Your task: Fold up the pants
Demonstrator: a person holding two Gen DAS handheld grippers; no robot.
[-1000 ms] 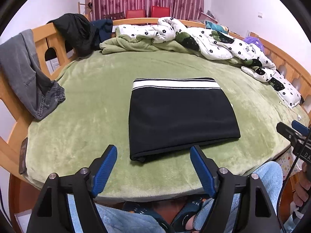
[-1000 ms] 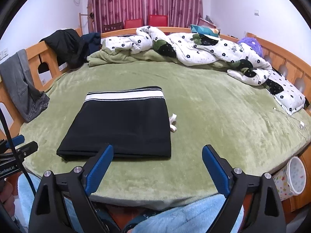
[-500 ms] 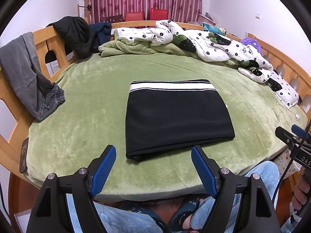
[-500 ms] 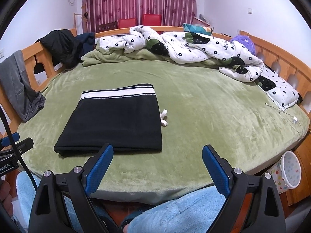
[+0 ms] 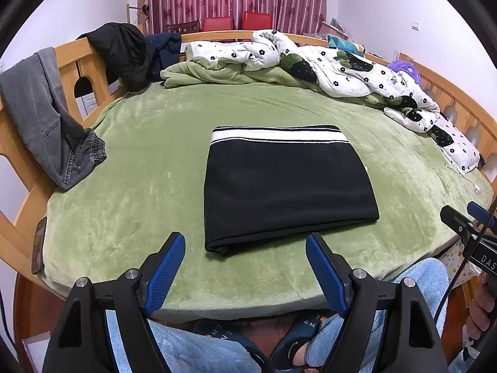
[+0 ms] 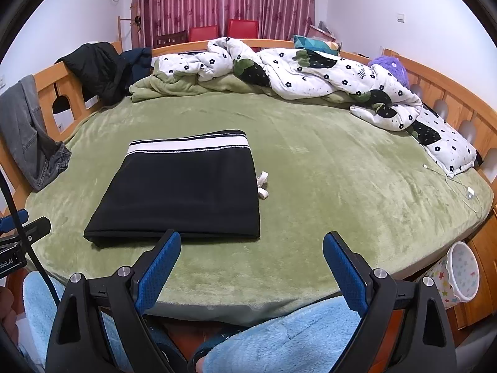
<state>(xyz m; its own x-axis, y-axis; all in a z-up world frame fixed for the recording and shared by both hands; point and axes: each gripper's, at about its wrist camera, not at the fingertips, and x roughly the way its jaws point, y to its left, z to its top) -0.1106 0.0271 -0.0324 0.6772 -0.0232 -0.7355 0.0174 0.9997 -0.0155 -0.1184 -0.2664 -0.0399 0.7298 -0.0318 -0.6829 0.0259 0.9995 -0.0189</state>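
Observation:
The black pants [image 5: 285, 183] lie folded into a flat rectangle on the green bed cover [image 5: 139, 161], white striped waistband at the far edge. They also show in the right wrist view [image 6: 183, 189], with white drawstring ends [image 6: 263, 183] sticking out at their right side. My left gripper [image 5: 245, 267] is open and empty, held off the bed's near edge, short of the pants. My right gripper [image 6: 251, 267] is open and empty, near the bed's front edge, right of the pants. Each gripper shows at the edge of the other's view.
A flowered quilt [image 6: 310, 74] and a green blanket [image 5: 211, 74] are heaped along the far side. Grey jeans [image 5: 46, 118] and dark jackets [image 5: 124, 52] hang on the wooden rail [image 5: 71, 62]. A white charger cable [image 6: 466, 186] lies at right. A star-patterned bin [image 6: 462, 273] stands beside the bed.
Both grippers have drawn back a little from the bed, towards the person. The pants have not moved.

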